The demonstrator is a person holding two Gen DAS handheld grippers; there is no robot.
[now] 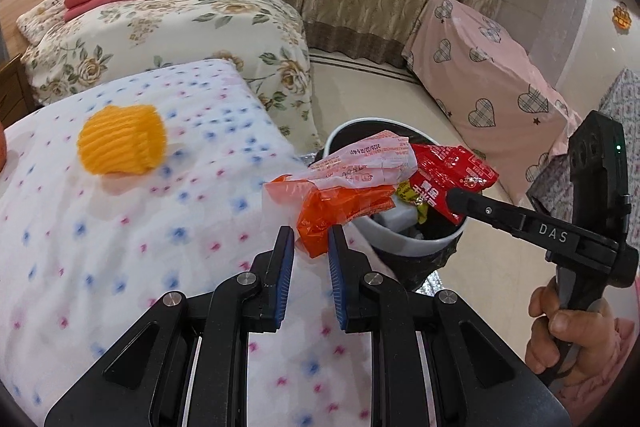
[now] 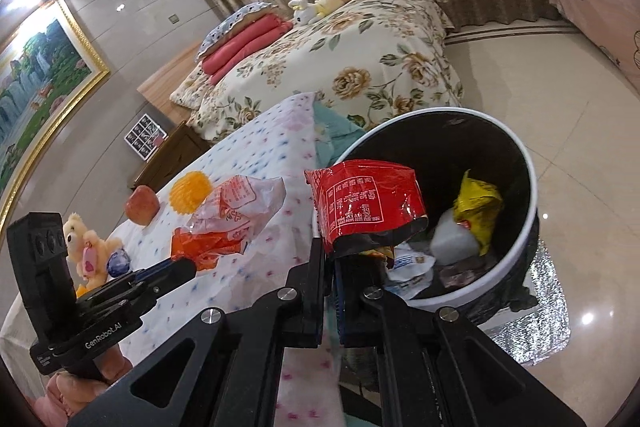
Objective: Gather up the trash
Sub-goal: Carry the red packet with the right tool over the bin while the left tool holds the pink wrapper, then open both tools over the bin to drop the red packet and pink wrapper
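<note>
An orange-and-white plastic wrapper point(image 1: 340, 203) hangs in the air over the edge of the dotted white bedcover point(image 1: 120, 247), and my left gripper point(image 1: 311, 233) is shut on its lower end. In the right wrist view that same left gripper point(image 2: 188, 265) holds the wrapper point(image 2: 224, 223) at its tip. My right gripper point(image 2: 330, 251) is shut on a crumpled red snack packet point(image 2: 368, 203), which sits right at the near rim of the trash bin point(image 2: 532, 187). From the left wrist, the right gripper point(image 1: 454, 197) carries the red packet point(image 1: 452, 171) over the bin point(image 1: 400, 243).
The bin has a black liner and holds a yellow wrapper point(image 2: 478, 203) and a white container point(image 2: 452, 239); a silver foil sheet point(image 2: 540, 315) lies under it. On the bedcover are a yellow foam net point(image 1: 122, 139), an apple point(image 2: 142, 205) and a teddy bear point(image 2: 86, 247). A flowered bed point(image 1: 180, 27) stands behind.
</note>
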